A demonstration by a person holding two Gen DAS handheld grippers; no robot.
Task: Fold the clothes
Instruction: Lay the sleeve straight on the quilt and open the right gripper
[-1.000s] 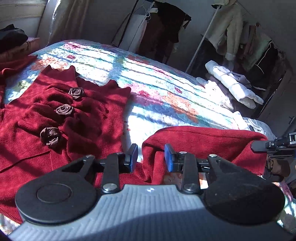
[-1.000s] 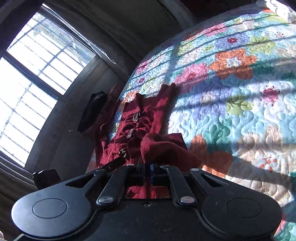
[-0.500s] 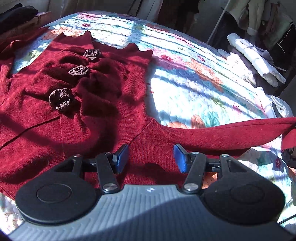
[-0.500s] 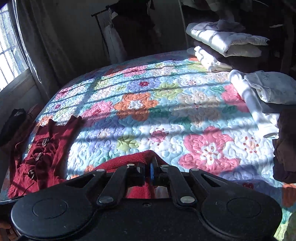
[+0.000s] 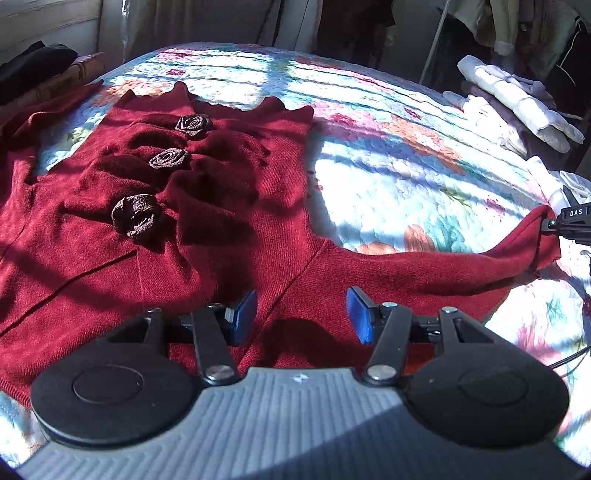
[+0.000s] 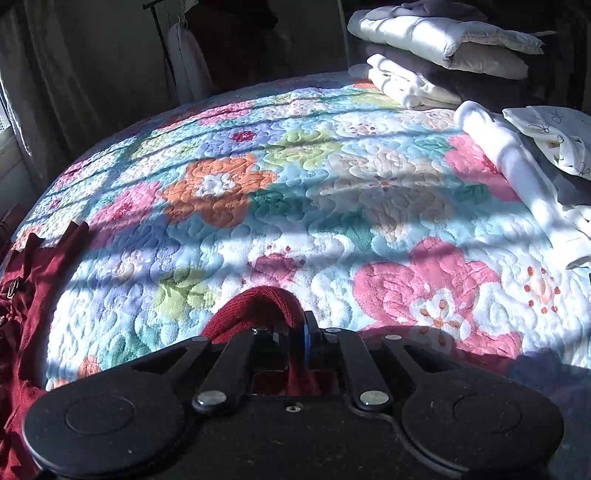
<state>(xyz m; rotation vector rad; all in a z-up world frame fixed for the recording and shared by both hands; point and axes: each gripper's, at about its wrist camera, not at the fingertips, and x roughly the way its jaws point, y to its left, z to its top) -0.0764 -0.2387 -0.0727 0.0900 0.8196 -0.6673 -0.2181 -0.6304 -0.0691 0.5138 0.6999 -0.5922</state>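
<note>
A dark red knit sweater (image 5: 221,206) with three brown fabric roses (image 5: 136,216) lies front up on the flowered quilt (image 5: 406,166). Its right sleeve (image 5: 424,266) is stretched straight out across the bed. My left gripper (image 5: 301,314) hovers low over the seam where that sleeve joins the body, open, with nothing between its blue pads. At the sleeve's far end my right gripper (image 5: 554,223) pinches the cuff. In the right wrist view the cuff (image 6: 258,306) bulges up between the fingers of my right gripper (image 6: 295,332); its jaws are opening, with the knit still between them.
Folded white and grey clothes (image 6: 436,33) are stacked at the bed's far right, with a white rolled piece (image 6: 517,173) nearer. Garments hang on a rack (image 5: 517,29) behind the bed. A dark pile (image 5: 33,66) sits on a ledge at the far left.
The right gripper has carried the cuff out to the right, so the bunched sleeve now lies straight. The left gripper's jaws have widened and it has sunk closer to the sweater.
</note>
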